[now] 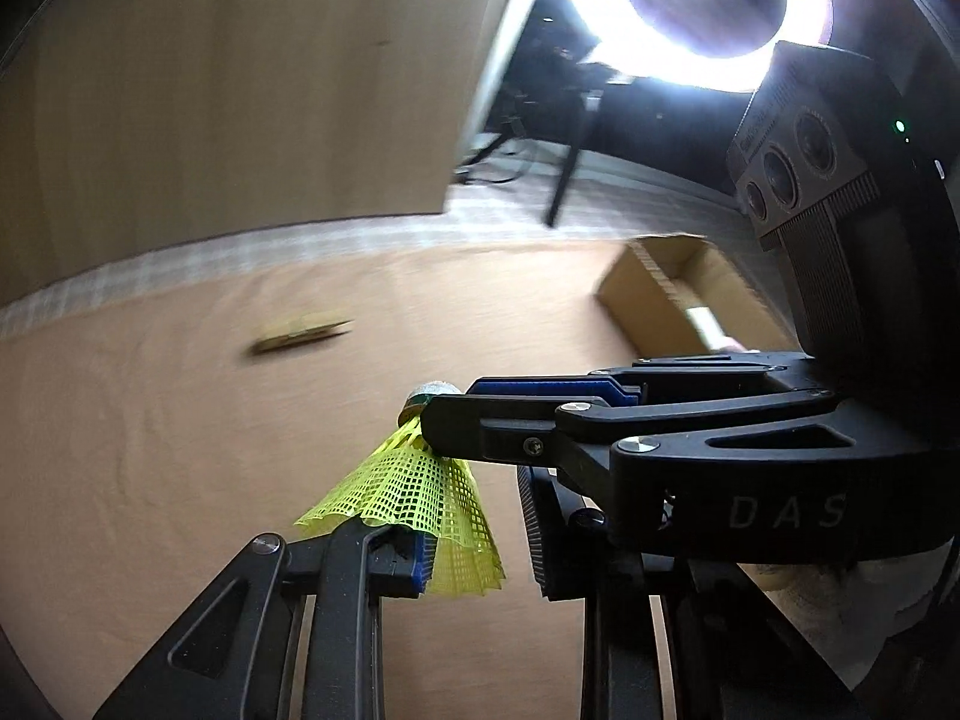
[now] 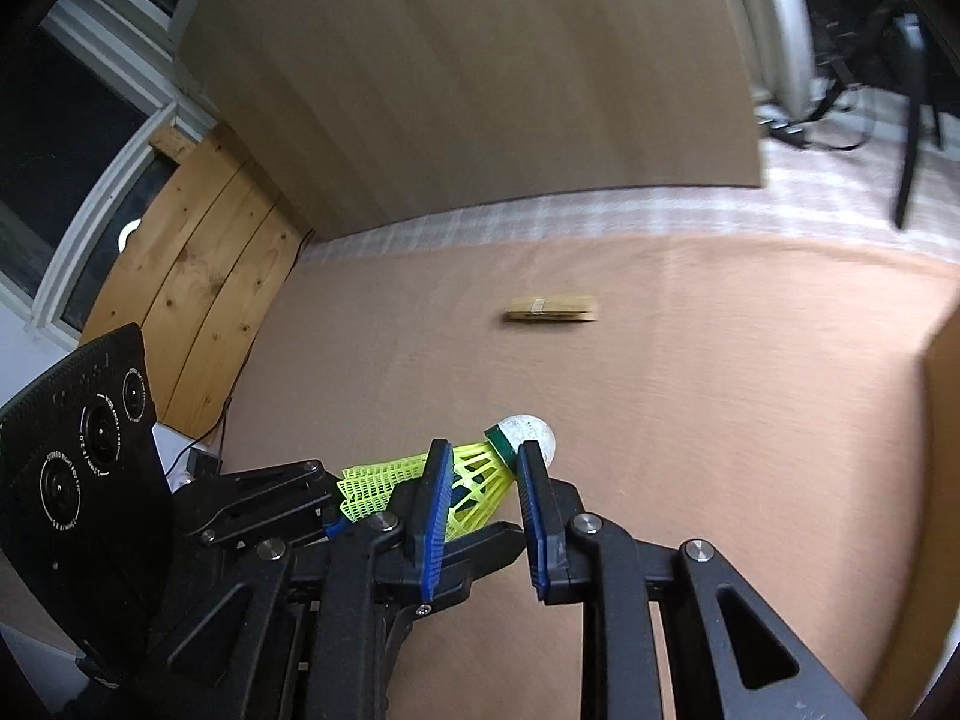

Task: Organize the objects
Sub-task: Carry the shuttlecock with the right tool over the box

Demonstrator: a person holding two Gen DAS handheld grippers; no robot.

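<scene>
In the left wrist view, one yellow plastic shuttlecock with a netted, flared skirt and a rounded pale cork tip hangs above the tan cloth-covered table; the left gripper shows its blue ribbed pad pressed against the skirt's lower edge on one side, while the opposite finger is partly hidden behind the right gripper, which crosses in from the right and clamps the shuttlecock near its neck, so both narrow jaws hold this single shuttlecock. Part of the cork is covered by the black fingertip. Farther off lies one wooden clothespin, smeared by blur, and one open cardboard box with corrugated walls, its near corner cut off by the gripper body; a pale strip-like item inside it is too blurred to name. A bright ring light washes out the upper right. In the right wrist view, the right gripper has two blue ribbed pads pinching the yellow mesh cone just behind the green band and white cork, the shuttlecock lying sideways with the cork pointing right. The left gripper reaches in from the left, its tips mostly hidden behind the skirt, so its grip cannot be read here. The clothespin rests alone on the cloth, well apart from the shuttlecock, before a plain brown board and knotty wooden planks at left
</scene>
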